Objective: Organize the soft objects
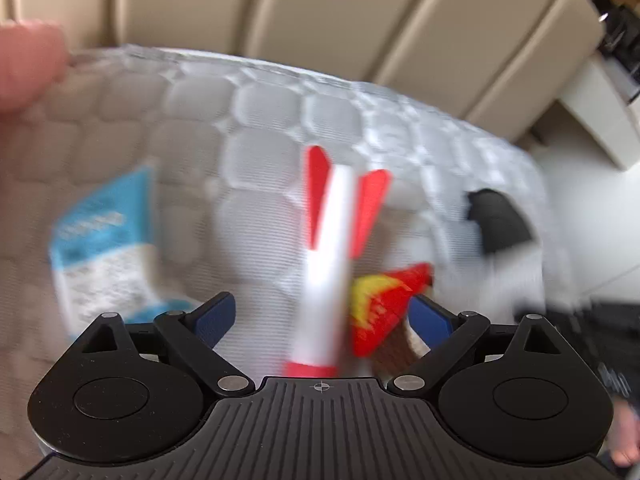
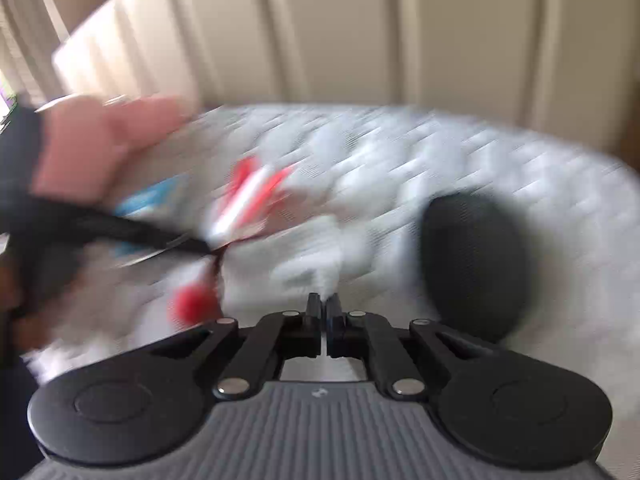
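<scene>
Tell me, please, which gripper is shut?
The right gripper: its jaws meet, on nothing visible. The left gripper stands wide open around the white rocket toy.

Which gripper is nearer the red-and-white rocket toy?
Left. The left gripper has the rocket toy between its open fingers; the right gripper, shut, sits apart beside it.

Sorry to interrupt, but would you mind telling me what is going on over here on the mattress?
A person is sorting soft things on a quilted white mattress with a hand-held gripper in each hand. The left hand-held gripper stands open over a white toy rocket with red fins, not gripping it. The right hand-held gripper is shut with nothing visibly between its fingers, near a dark rounded object. A blue and white packet lies to the left. Both views are blurred.
</scene>
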`<state>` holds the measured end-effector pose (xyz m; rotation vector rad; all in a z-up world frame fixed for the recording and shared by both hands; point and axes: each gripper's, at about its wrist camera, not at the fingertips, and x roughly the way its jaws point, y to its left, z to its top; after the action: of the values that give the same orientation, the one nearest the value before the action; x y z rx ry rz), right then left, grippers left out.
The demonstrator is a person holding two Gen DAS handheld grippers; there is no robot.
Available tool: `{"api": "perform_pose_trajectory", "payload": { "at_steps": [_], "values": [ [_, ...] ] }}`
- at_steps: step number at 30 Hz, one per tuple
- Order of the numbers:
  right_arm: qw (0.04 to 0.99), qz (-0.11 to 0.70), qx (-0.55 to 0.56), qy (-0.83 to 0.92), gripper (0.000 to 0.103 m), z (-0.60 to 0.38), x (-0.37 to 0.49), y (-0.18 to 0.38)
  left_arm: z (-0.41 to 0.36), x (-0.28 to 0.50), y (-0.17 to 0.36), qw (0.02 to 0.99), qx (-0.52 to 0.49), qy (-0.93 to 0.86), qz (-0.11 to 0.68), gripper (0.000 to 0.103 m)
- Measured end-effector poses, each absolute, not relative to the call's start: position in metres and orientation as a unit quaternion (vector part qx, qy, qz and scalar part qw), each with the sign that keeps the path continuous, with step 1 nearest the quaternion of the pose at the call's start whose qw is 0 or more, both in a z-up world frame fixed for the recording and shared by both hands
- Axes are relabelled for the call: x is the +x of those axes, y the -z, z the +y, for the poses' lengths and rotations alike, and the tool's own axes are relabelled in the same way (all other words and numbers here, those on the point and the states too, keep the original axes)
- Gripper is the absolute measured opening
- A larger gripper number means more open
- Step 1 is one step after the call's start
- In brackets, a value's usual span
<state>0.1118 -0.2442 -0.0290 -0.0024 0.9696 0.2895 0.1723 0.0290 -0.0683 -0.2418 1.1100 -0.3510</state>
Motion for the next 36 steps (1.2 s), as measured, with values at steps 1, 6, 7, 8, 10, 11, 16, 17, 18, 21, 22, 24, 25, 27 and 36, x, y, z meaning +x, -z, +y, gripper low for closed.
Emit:
{"api": "perform_pose_trajectory", "payload": {
  "at_steps": [1, 6, 7, 8, 10, 11, 16, 17, 18, 21, 22, 24, 25, 27, 36],
  "values": [
    [0.881, 0.458, -0.013, -0.114, 0.003, -0.251, 0.115, 0.027, 0.027, 0.171, 0.067, 0.824, -0.124, 0.181, 0.522, 0.096],
    [0.893, 0.449, 0.005, -0.040, 0.003, -0.286, 0.124, 0.024, 0.000, 0.161, 0.060, 0.800, -0.143, 0.237, 0.532, 0.096],
    [0.892, 0.449, 0.031, -0.043, 0.003, -0.292, 0.126, 0.022, -0.009, 0.163, 0.063, 0.791, -0.145, 0.240, 0.544, 0.096],
    [0.891, 0.448, 0.057, -0.047, 0.003, -0.297, 0.126, 0.020, -0.018, 0.165, 0.067, 0.786, -0.137, 0.233, 0.555, 0.097],
    [0.890, 0.441, 0.096, -0.067, 0.003, -0.300, 0.126, 0.016, -0.034, 0.169, 0.074, 0.804, -0.081, 0.202, 0.553, 0.096],
    [0.890, 0.436, 0.109, -0.077, 0.003, -0.300, 0.125, 0.014, -0.042, 0.171, 0.078, 0.810, -0.056, 0.195, 0.551, 0.096],
    [0.876, 0.412, 0.204, -0.144, 0.003, -0.304, 0.124, 0.007, -0.071, 0.166, 0.099, 0.824, 0.052, 0.223, 0.519, 0.086],
    [0.865, 0.407, 0.241, -0.167, 0.003, -0.307, 0.124, 0.005, -0.074, 0.161, 0.096, 0.831, 0.071, 0.231, 0.501, 0.085],
    [0.856, 0.400, 0.268, -0.189, 0.002, -0.308, 0.123, 0.003, -0.077, 0.156, 0.094, 0.835, 0.085, 0.240, 0.487, 0.083],
    [0.852, 0.385, 0.273, -0.226, 0.003, -0.302, 0.119, -0.006, -0.077, 0.149, 0.088, 0.841, 0.100, 0.262, 0.463, 0.073],
    [0.858, 0.395, 0.242, -0.221, 0.003, -0.296, 0.118, -0.007, -0.074, 0.150, 0.088, 0.838, 0.097, 0.264, 0.468, 0.073],
    [0.856, 0.449, 0.180, -0.184, 0.003, -0.287, 0.119, 0.004, -0.066, 0.153, 0.088, 0.833, 0.084, 0.255, 0.484, 0.074],
    [0.848, 0.479, 0.159, -0.165, 0.003, -0.284, 0.119, 0.014, -0.059, 0.154, 0.086, 0.830, 0.073, 0.248, 0.495, 0.075],
    [0.827, 0.528, 0.123, -0.150, 0.003, -0.281, 0.114, 0.033, -0.045, 0.155, 0.080, 0.827, 0.054, 0.229, 0.511, 0.080],
    [0.839, 0.500, -0.104, -0.190, 0.058, -0.246, 0.071, 0.017, -0.023, 0.164, 0.065, 0.830, -0.008, 0.218, 0.514, 0.093]
  ]
}}
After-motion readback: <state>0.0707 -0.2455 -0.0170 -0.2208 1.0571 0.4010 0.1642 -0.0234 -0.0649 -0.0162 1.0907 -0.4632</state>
